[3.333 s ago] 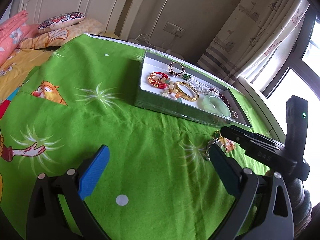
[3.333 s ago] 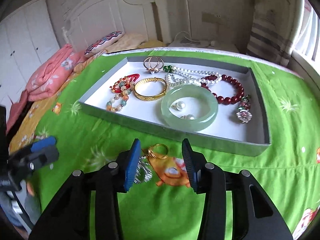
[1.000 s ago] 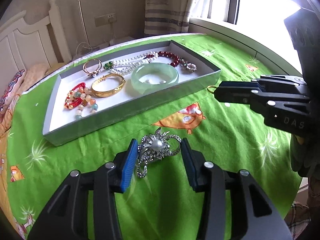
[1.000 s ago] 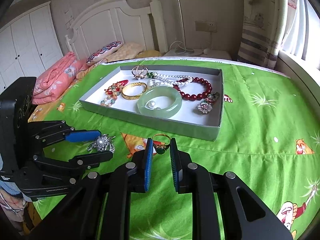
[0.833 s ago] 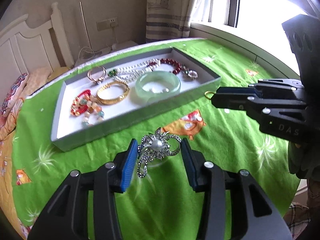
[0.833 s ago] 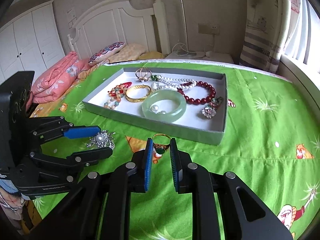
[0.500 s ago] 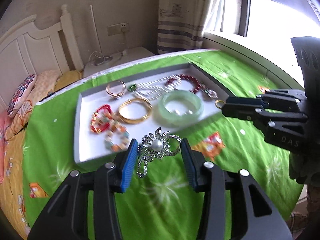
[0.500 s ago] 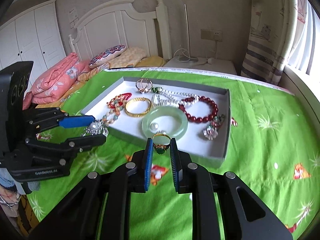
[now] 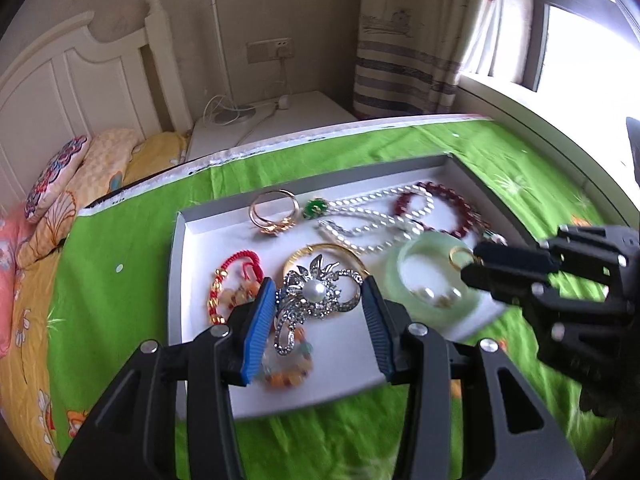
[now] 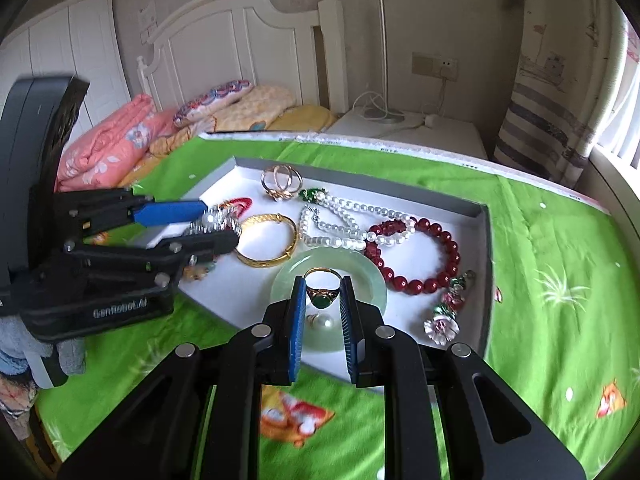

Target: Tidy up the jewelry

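a white panelled wooden headboard (image 10: 240, 36) stands against a beige wall (image 9: 280, 4) with a wall socket (image 10: 434, 66). a white bedside cabinet (image 9: 280, 118) sits by the bed's far edge, beside a striped curtain (image 9: 404, 40). daylight enters through a dark-framed window (image 9: 576, 16). white wardrobe doors (image 10: 60, 48) stand further along.

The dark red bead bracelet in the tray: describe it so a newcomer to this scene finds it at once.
Start at the grey-walled, white-floored tray on the green bedspread. At the tray's window end lies the dark red bead bracelet, flat, beside the pale green bangle. It is the only loop of large round dark red beads; the pearl necklace crossing it is white.
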